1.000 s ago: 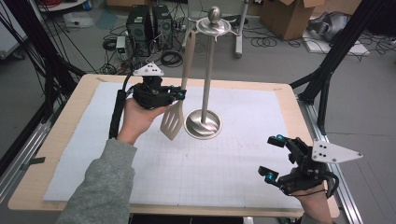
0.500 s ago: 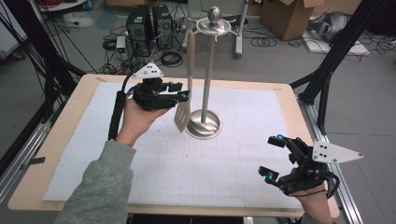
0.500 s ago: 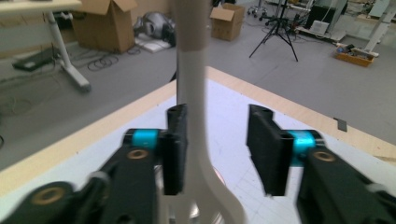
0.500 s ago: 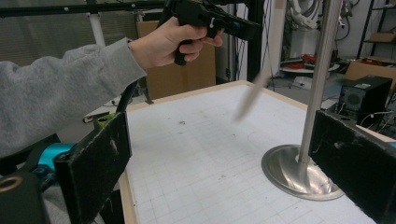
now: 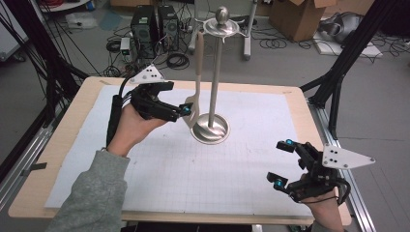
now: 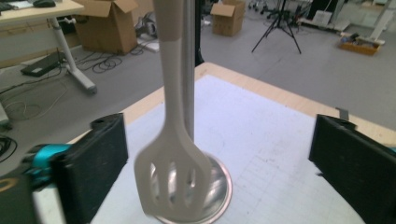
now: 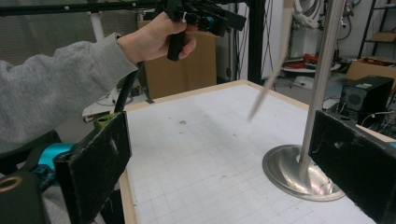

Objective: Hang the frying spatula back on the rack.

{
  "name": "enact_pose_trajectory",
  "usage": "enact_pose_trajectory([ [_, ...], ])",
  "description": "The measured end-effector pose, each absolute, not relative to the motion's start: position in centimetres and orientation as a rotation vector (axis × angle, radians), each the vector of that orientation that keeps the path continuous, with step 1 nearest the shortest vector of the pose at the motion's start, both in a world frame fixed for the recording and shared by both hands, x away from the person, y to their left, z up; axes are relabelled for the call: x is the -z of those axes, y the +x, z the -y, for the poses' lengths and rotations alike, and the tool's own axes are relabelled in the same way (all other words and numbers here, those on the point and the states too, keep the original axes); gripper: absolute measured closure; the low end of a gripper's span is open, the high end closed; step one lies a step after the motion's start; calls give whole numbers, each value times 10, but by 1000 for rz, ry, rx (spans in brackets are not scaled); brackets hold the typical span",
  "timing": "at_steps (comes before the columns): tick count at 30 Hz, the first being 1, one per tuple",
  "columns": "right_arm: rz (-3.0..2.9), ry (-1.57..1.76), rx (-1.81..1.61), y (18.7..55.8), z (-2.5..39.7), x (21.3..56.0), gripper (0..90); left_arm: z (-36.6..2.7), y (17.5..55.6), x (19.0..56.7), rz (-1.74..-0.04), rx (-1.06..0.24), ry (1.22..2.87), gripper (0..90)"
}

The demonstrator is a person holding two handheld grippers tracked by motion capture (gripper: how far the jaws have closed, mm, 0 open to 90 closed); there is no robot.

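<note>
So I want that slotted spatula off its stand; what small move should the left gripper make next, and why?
Probably ease the left gripper forward a touch, then shut. Its fingers stand wide open either side of the slotted spatula, which hangs free from the stand and looks blurred, perhaps swinging, so let it settle first.

One slotted spatula hung between the left gripper's spread jaws. One metal stand stood just beyond those jaws. Two grippers were in use, the right gripper being the second. One gridded mat lay beneath.
</note>
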State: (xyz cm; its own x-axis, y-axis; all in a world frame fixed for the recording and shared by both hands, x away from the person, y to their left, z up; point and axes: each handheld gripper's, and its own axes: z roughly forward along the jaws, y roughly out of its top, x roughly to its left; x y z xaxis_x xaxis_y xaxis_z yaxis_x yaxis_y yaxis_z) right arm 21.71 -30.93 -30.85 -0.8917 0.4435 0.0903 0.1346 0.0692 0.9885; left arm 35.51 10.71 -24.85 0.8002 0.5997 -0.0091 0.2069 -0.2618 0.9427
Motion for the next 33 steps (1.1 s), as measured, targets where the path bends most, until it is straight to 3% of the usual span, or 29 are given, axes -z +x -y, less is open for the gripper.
enact_pose_trajectory([
  [33, -2125, 577, -1898, 224, 303, 310, 45, -182, 313, 278, -624, -437, 1693, 45],
])
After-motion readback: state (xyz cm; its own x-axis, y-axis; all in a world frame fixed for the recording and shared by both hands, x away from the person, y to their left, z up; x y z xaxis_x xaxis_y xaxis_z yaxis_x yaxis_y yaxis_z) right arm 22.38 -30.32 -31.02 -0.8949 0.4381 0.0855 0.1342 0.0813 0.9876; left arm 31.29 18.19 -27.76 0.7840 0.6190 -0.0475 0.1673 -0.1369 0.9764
